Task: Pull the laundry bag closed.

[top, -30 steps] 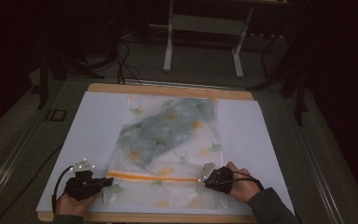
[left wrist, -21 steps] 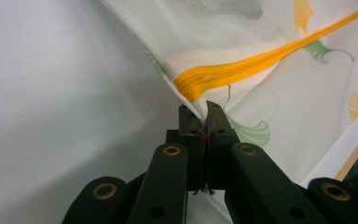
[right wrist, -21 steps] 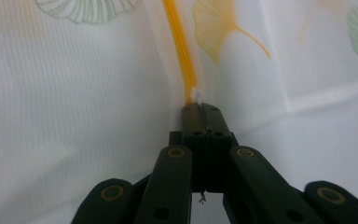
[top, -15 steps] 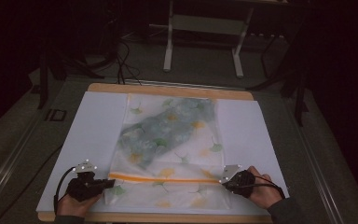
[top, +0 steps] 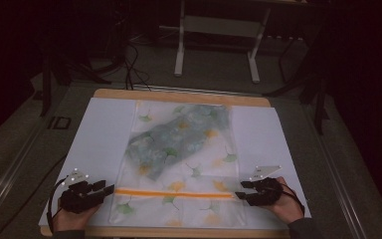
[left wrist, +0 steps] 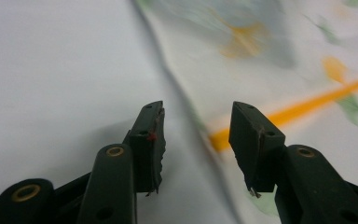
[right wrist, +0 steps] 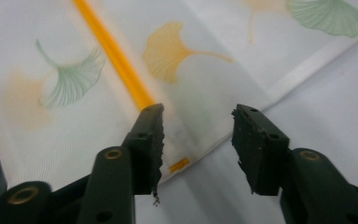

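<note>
A translucent white bag printed with ginkgo leaves lies flat on a white sheet, with a grey-green cloth inside. An orange strip crosses it near the front. My left gripper is at the strip's left end, where the bag's edge and the strip lie just ahead of the jaws. My right gripper is at the strip's right end. Both left and right have just been opening and hold nothing; the bag lies beneath them.
The sheet covers a wooden table whose far edge shows. Beyond it stand a white metal frame and floor cables in the dark. White sheet margins lie left and right of the bag.
My right gripper slid rightward along the orange strip to the bag's right edge. Both grippers went from shut to open. The left hand stayed in place.
</note>
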